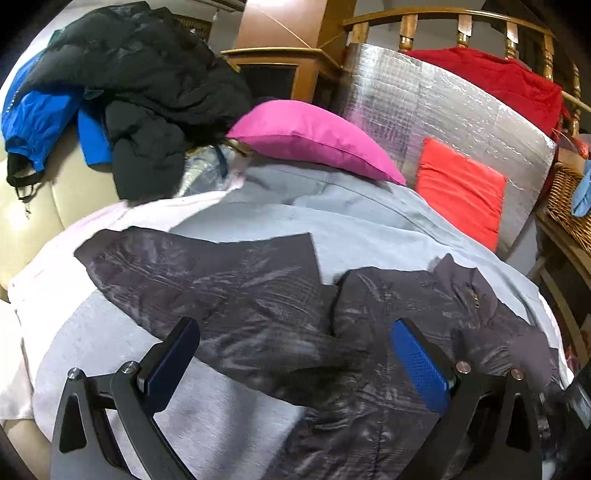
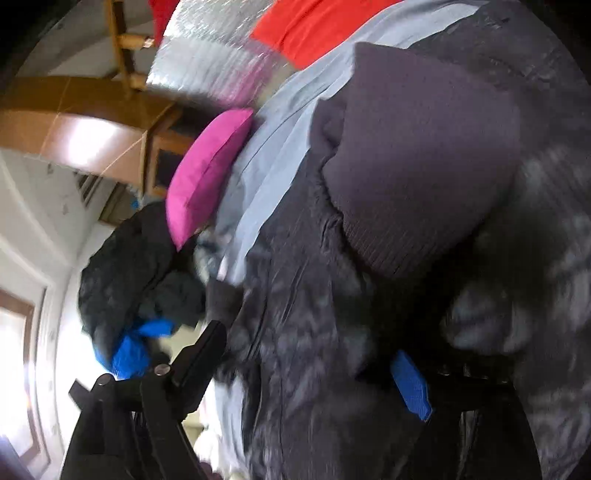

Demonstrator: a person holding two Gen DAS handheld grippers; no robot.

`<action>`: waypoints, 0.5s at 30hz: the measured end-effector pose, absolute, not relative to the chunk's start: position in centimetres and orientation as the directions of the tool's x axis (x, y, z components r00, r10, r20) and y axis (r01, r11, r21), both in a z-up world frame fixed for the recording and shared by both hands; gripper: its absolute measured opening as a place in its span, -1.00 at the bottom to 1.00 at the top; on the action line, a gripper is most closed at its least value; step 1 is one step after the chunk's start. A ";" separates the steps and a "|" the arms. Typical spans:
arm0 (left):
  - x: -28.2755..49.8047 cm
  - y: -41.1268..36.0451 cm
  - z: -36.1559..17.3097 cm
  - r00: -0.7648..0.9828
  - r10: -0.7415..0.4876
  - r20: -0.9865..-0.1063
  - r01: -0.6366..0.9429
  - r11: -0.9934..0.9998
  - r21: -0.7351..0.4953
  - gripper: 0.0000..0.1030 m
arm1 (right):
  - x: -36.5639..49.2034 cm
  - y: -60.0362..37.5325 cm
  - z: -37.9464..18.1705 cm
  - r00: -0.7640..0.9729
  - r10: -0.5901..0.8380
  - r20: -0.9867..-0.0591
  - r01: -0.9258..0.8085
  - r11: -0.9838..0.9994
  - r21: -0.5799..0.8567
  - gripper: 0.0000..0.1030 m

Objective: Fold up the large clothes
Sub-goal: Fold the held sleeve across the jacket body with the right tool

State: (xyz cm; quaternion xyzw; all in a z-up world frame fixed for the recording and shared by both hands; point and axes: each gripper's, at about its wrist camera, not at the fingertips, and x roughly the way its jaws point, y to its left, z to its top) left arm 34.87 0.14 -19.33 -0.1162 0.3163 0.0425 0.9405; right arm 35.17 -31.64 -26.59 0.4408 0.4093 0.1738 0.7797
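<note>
While the dark jacket [image 1: 280,295] lay beside the pink pillow [image 1: 314,140], your left gripper [image 1: 295,354] and right gripper [image 2: 314,373] had jaws spread, gripping nothing.

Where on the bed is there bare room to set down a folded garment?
Free: the grey sheet between the dark jacket and the pink pillow, and the strip near the left claw. Crowded: the black and blue coat pile far left, and the orange cushion far right.

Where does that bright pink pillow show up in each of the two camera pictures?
Left wrist view: pink pillow upper middle, lying across, behind the dark jacket.
Right wrist view: pink pillow left of centre, standing tilted because the picture is rolled.
Shared landmark: the orange-red cushion.
</note>
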 end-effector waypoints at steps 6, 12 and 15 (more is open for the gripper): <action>34.6 -5.7 -18.8 0.810 -0.120 -0.574 0.025 0.985 -0.170 1.00 | 27.8 -37.4 -22.3 0.686 0.606 -0.402 -0.044 0.586 0.809 0.69; 34.5 -14.4 -18.8 0.801 -0.225 -0.555 0.212 0.973 -0.089 1.00 | 24.5 -45.6 -20.5 0.849 0.068 -0.524 0.265 0.804 0.533 0.69; 34.4 -18.3 -19.4 0.787 -0.261 -0.559 0.286 0.957 -0.046 1.00 | 25.3 -48.3 -21.8 0.825 -0.016 -0.565 0.359 0.787 0.502 0.69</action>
